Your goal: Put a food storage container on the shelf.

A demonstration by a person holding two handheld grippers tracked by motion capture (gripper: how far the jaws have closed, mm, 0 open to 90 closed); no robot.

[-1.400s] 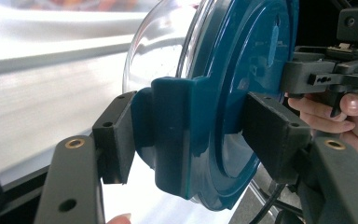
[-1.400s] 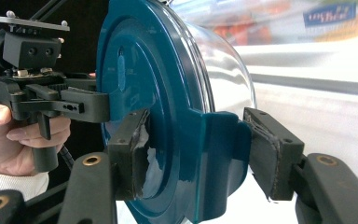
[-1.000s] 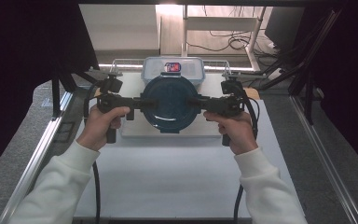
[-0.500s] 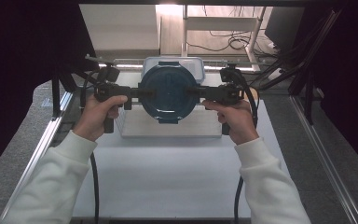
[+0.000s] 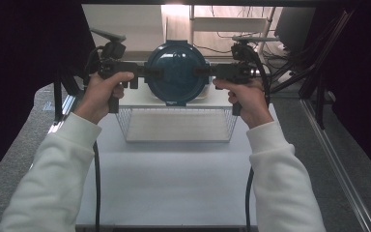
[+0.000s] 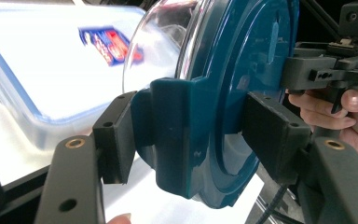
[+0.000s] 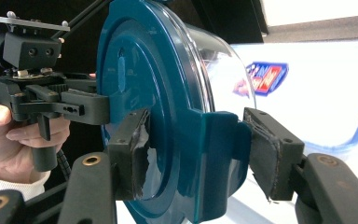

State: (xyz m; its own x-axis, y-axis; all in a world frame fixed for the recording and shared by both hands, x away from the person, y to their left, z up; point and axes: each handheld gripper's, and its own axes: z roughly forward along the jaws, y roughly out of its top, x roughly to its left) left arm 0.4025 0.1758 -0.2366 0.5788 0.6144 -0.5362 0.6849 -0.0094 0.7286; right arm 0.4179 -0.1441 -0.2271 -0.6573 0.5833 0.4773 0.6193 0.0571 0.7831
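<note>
A round teal-lidded container (image 5: 176,72) is held aloft above the wire basket (image 5: 176,124), clamped at its side latches by the left tool (image 5: 150,73) and right tool (image 5: 200,71). Both grips should be kept level and equal so that no tilt is introduced.

lid (image 5: 176,72): dark teal, glossy, with a clear dome
left gripper (image 5: 147,73): black, jaws matt
right gripper (image 5: 204,71): black, pads scuffed grey
box (image 6: 37,70): clear, blue rim, label in red and blue
basket (image 5: 176,124): silver wire grid
table (image 5: 174,179): white
sleeves (image 5: 53,169): white
</note>
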